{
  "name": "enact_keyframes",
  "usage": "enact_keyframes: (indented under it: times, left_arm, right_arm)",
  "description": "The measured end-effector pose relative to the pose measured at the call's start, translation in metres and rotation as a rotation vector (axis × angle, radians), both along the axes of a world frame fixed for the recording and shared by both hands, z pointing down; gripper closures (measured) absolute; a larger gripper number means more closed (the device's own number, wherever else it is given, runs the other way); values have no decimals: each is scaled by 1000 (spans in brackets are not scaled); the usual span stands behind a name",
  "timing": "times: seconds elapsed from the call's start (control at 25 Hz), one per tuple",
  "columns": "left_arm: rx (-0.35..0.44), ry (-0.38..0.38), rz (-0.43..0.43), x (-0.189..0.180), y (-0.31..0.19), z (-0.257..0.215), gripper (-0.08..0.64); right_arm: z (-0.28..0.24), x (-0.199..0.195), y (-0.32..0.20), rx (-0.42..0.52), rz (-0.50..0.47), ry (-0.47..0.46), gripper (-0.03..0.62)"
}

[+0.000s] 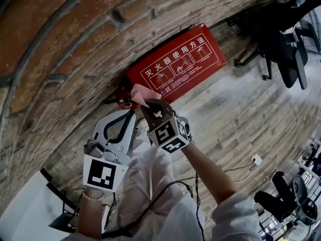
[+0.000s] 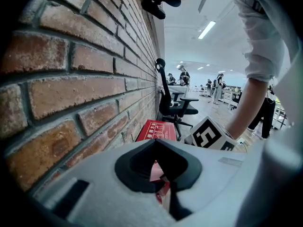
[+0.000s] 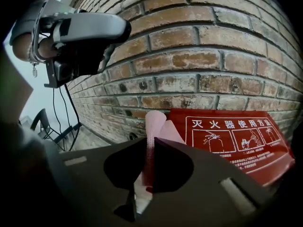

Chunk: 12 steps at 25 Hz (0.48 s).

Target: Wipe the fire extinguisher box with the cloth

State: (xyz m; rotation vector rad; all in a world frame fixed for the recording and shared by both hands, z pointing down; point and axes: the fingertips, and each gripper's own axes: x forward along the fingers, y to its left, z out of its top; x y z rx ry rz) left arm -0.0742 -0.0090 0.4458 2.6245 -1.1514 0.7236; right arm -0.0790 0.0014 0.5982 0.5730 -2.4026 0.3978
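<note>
Box: The red box (image 1: 178,64) lay on the floor (image 1: 241,119) at the foot of the brick wall (image 1: 75,49), in the upper middle of the head view.
Which way it ran: Its long side went along the wall, from lower left up to upper right in that view. The side with the white words and little pictures faced out from the wall.
Cloth: The pink cloth (image 1: 145,93) was at the lower left end of the box. I could not tell if it touched the box.
Right gripper: The right gripper (image 3: 151,143) had its jaws squeezed on the cloth, and a fold stuck up past the tips.
Left gripper: The left gripper (image 1: 131,112) was just beside the cloth with its jaws pressed together. A bit of pink showed behind the tips, but I could not tell if it was pinched.
Done so far: The wiping looked only just begun, I think, with the cloth at one end.
Left to do: Most of the printed side looked like it still needed a rub, all the way to the far end.
</note>
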Motion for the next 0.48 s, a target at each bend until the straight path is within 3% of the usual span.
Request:
enact_keyframes:
  times: [0.28,0.48]
  left_arm:
    - [-5,8,5,8,-2,-1,561]
    - [-5,12,17,17,-6,-3,561]
  right_arm:
    - [-16,18,-19,20,71,-35,565]
    - [-38,52,-53,69,156,-48,565]
